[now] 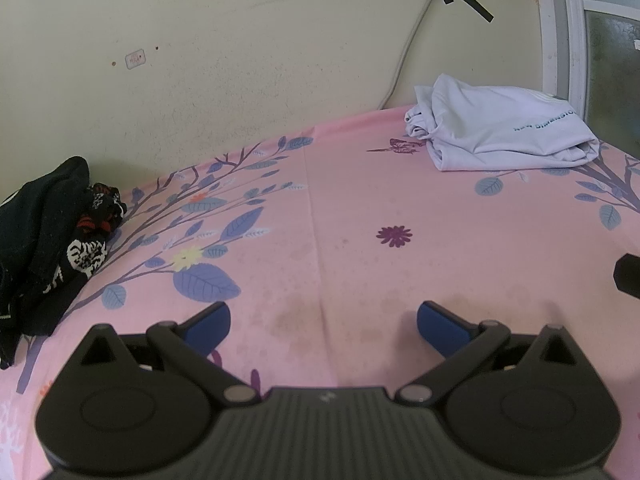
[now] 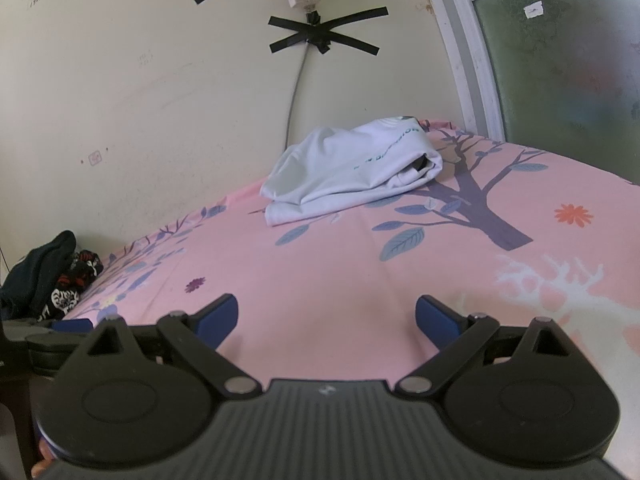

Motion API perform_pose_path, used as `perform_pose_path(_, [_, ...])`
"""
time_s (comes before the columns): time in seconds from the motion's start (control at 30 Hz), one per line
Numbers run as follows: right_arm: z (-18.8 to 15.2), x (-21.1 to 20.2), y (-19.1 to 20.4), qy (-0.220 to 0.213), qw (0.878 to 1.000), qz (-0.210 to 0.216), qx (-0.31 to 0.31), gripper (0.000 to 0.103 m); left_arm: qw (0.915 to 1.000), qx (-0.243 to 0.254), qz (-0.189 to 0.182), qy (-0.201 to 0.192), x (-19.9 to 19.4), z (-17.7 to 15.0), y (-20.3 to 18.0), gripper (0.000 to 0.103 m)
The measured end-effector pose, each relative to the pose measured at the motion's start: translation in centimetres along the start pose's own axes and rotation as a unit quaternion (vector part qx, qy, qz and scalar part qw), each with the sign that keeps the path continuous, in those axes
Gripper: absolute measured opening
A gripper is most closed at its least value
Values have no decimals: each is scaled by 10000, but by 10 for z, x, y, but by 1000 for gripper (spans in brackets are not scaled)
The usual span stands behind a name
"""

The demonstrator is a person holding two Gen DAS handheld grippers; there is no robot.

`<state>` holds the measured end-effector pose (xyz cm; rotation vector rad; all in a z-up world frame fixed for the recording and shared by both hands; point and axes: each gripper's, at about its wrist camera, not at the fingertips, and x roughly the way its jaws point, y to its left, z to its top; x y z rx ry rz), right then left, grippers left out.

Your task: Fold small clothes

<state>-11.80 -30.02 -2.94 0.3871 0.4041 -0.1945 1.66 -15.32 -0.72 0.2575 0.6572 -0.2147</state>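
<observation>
White T-shirt (image 1: 500, 128): folded into a thick bundle, lying on the far right part of the bed near the wall and the window frame (image 1: 568, 32).
Long axis: runs left-right across the left wrist view; the bunched end faces left, the rolled fold faces right. Teal lettering shows on top, too small to read in full.
Same T-shirt, right wrist view (image 2: 352, 168): sits straight ahead, well apart from the fingers.
Dark clothes pile (image 1: 44, 236): black garments with a red, white and black print, heaped at the left edge of the bed against the wall; unfolded.
Bed sheet (image 1: 340, 208): pink, with blue leaves, branches and flowers; bare between the two lots of clothes.
Left hand-held gripper (image 1: 323, 322): spread wide, empty, low over the sheet.
Right hand-held gripper (image 2: 327, 320): spread wide, empty, just beside the left one.
Wall (image 2: 160, 80): cream, a cable fixed with crossed black tape (image 2: 324, 36).
</observation>
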Motion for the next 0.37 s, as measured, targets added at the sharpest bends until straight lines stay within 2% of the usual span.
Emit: perform_pose_path(0.37, [0,0,0,-21,10000,6,10,91,9999,122,-85,-86,-2,1,-4,103])
